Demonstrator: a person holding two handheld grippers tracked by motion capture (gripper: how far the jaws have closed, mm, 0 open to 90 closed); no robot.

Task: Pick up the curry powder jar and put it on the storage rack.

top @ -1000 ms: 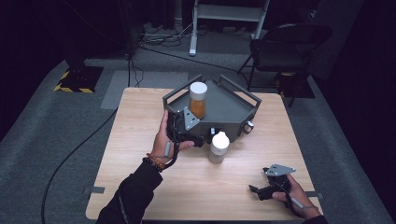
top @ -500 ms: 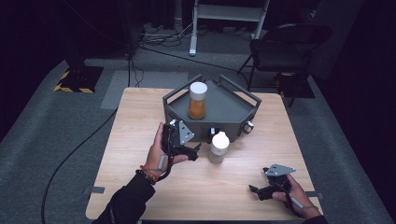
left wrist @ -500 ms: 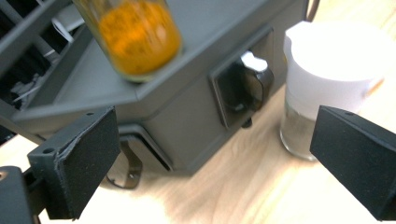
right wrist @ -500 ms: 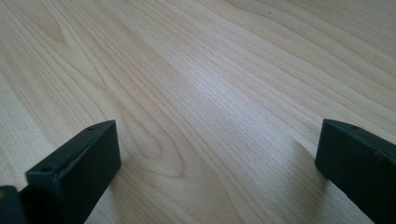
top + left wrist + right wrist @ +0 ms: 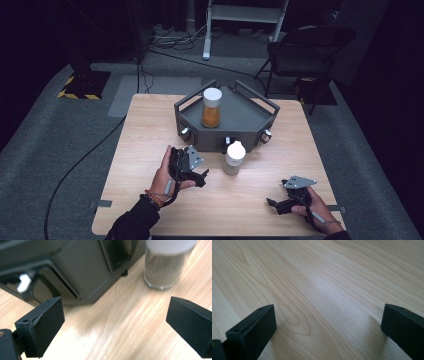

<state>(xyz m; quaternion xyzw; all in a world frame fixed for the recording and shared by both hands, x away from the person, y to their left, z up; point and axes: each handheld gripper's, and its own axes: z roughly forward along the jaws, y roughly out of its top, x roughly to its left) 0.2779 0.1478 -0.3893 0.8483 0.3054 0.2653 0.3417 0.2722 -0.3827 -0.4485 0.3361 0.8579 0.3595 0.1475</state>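
White-capped and filled with something grey-brown, the small jar (image 5: 234, 158) stands upright on the worktop (image 5: 150, 130), just in front of the dark grey tray (image 5: 250, 117) and near its front wall. In the left gripper view the same jar (image 5: 167, 263) sits at the upper right, beyond the gap between the fingers, with the tray's dark wall (image 5: 82, 270) to its left.

Just to the jar's left, the left gripper (image 5: 192, 172) is held in the person's left hand (image 5: 167, 175), a little above the wood and not touching the jar. Its fingers (image 5: 45, 325) are spread wide apart with nothing between them, only bare wood below.

On the tray's deck stands a taller jar (image 5: 211, 107) with a white lid and orange contents, upright, towards the tray's left rear side. Small silvery knobs (image 5: 185, 131) show on the tray's front faces.

Well apart from all this, near the worktop's front right corner, the right gripper (image 5: 280, 204) rests low in the person's right hand (image 5: 315, 212). Its fingers (image 5: 254, 327) are also spread wide, holding nothing, with plain pale wood grain between them.
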